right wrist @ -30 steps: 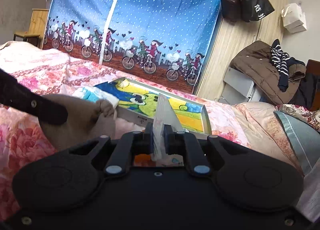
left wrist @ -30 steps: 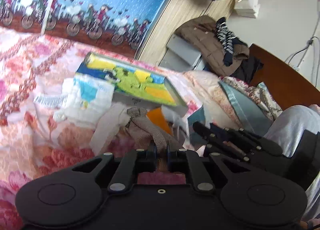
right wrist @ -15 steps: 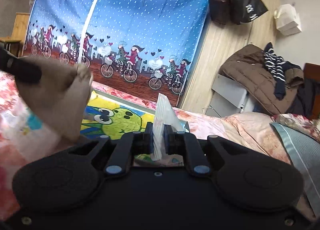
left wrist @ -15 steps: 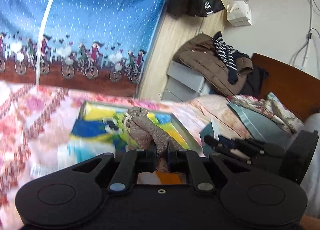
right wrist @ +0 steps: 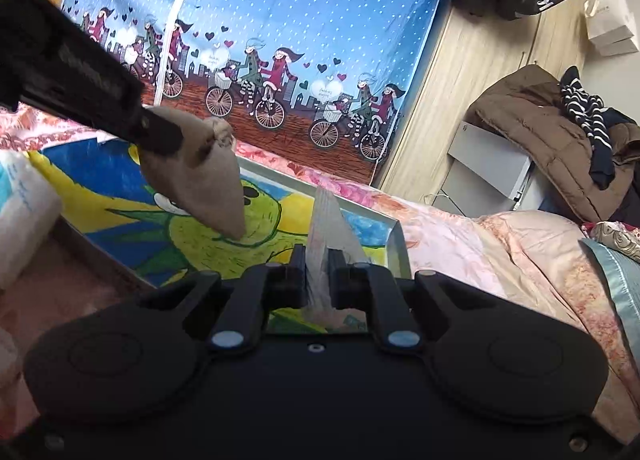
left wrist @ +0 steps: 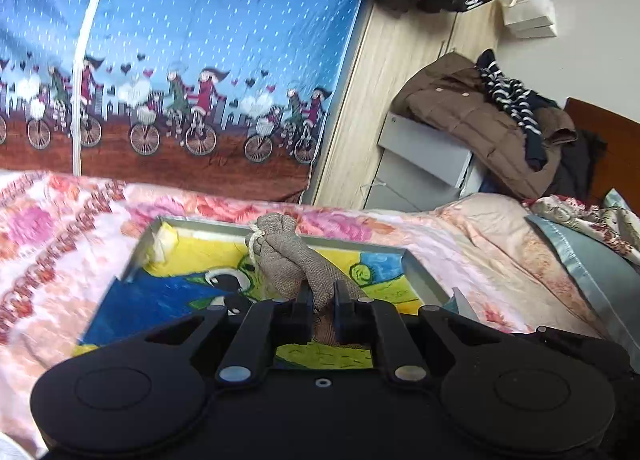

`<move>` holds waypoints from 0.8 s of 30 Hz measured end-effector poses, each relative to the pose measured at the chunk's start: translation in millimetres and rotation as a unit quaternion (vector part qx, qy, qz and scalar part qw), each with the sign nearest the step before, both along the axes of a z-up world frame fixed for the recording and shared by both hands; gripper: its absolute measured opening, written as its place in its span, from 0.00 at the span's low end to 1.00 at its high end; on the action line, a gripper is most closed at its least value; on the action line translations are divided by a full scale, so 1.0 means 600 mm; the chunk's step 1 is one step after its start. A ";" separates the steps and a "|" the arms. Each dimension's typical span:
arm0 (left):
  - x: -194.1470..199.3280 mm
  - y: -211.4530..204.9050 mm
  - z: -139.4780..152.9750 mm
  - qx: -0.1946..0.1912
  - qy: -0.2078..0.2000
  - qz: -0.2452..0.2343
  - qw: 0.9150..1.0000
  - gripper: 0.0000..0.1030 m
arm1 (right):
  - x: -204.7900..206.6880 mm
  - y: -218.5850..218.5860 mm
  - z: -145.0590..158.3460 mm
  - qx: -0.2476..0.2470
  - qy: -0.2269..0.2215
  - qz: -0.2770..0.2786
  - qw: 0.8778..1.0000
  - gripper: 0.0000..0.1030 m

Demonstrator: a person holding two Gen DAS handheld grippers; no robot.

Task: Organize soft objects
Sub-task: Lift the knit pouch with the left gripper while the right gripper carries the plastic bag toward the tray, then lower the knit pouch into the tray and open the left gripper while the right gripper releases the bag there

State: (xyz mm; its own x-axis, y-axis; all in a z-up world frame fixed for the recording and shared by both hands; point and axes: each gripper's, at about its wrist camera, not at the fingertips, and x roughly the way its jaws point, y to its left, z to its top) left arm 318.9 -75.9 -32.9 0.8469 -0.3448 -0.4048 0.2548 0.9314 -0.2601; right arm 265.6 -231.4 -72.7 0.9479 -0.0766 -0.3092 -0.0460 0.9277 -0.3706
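Note:
My left gripper [left wrist: 321,292] is shut on a brown burlap drawstring pouch [left wrist: 294,256] and holds it above a shallow tray with a colourful cartoon picture [left wrist: 192,280]. In the right wrist view the pouch [right wrist: 200,179] hangs from the left gripper [right wrist: 160,135] over the tray [right wrist: 394,244]. My right gripper [right wrist: 318,260] is shut on a thin clear plastic packet [right wrist: 330,219], held upright over the tray's near right corner.
The tray lies on a pink floral bedspread [left wrist: 60,227]. A white and blue soft pack [right wrist: 24,211] lies left of the tray. A blue cartoon curtain [left wrist: 200,59], a wooden wardrobe [left wrist: 400,79] and a brown coat on a grey box [left wrist: 472,119] stand behind.
My left gripper lifted the pouch off the bed and carried it forward over the tray. My right gripper moved forward with its packet, closer to the tray.

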 end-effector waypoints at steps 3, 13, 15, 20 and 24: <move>0.011 -0.009 -0.021 0.014 0.010 0.002 1.000 0.10 | 0.011 0.004 -0.011 -0.003 0.011 0.003 1.000 0.07; 0.018 0.000 -0.054 0.050 0.057 0.021 0.997 0.18 | 0.037 0.028 -0.018 -0.008 0.037 0.011 0.999 0.34; 0.016 0.006 -0.050 0.055 0.067 0.023 0.996 0.30 | 0.033 0.024 -0.010 0.000 0.040 0.013 0.999 0.40; -0.004 0.024 -0.033 0.053 0.070 0.024 0.996 0.53 | 0.014 0.019 0.016 0.024 0.062 0.025 0.997 0.71; -0.022 0.030 -0.021 0.065 0.070 0.026 0.995 0.58 | -0.001 0.026 0.032 0.017 0.086 0.041 0.995 0.84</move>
